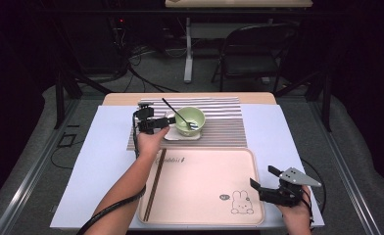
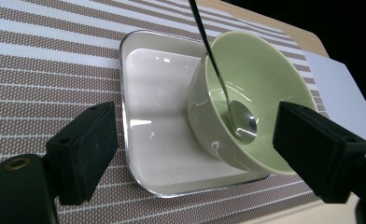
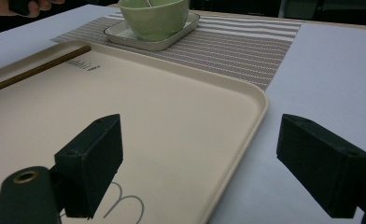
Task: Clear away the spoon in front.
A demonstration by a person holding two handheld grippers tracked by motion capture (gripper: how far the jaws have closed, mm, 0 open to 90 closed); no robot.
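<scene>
The left arm is stretched out across the tray (image 1: 200, 210), hand wrapped round the left gripper (image 1: 161, 123), which is held level and pointed sideways at the dish (image 2: 148, 140). Its jaws are spread wide with nothing pressed between the pads, and the gap frames the near side of the dish and the bowl (image 2: 260, 93). The bowl sits closer to the right-hand jaw, the bare white floor of the dish closer to the left-hand one.

That pale green bowl stands upright in the far corner of the square white dish, and the dish rests on the striped mat (image 2: 41, 60). Inside the bowl lies a spoon (image 2: 239, 121), scoop down at the bottom, its thin dark handle leaning out over the rim and away from the jaws.

Over on the other side, the right hand holds the right gripper (image 1: 268, 182) low at the tray's near corner, jaws also released and wide apart, gripping nothing. The tray's rim runs up between them: tray floor by the left-hand jaw, bare white table cover (image 3: 330, 65) by the right-hand one. A pair of chopsticks (image 1: 155, 182) lies inside the tray along its far edge from those jaws
</scene>
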